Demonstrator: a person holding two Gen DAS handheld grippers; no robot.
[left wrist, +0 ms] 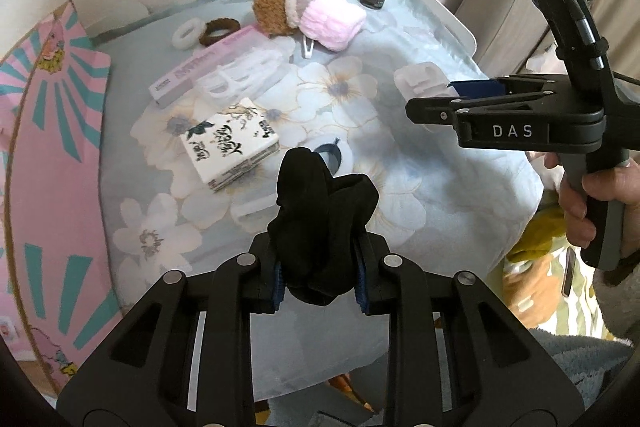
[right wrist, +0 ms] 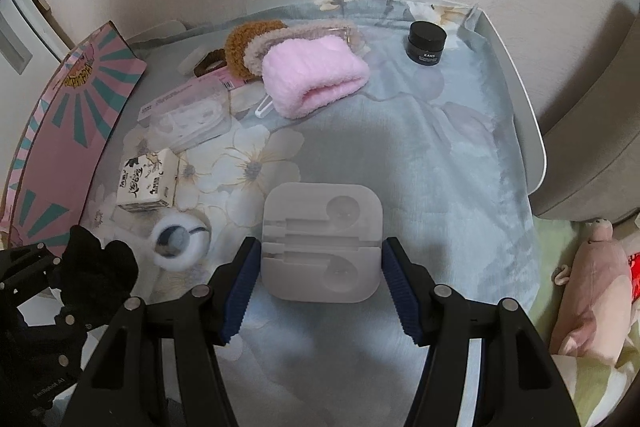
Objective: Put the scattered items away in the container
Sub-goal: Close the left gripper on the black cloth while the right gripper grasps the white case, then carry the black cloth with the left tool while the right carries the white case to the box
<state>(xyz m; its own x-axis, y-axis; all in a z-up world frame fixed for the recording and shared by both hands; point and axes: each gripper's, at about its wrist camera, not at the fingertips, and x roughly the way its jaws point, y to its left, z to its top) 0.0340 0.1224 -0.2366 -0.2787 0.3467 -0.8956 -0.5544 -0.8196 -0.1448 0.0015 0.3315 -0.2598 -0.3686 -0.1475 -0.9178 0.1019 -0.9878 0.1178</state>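
At the far left of the flowered surface (right wrist: 420,155) leans the pink box (right wrist: 76,123), and beside it your left tool (left wrist: 320,283) is clamped on a bunched black sock (left wrist: 324,227), held above the cloth. To the right, your right tool (right wrist: 320,291) stands wide, its blue pads (right wrist: 240,291) on either side of the white moulded tray (right wrist: 320,239), which lies flat on the cloth; whether they touch it you cannot tell.

Each black hand-held gripper (right wrist: 320,281) has blue ribbed pads (right wrist: 239,291), silver rivets (one body (left wrist: 516,123) lettered "DAS").
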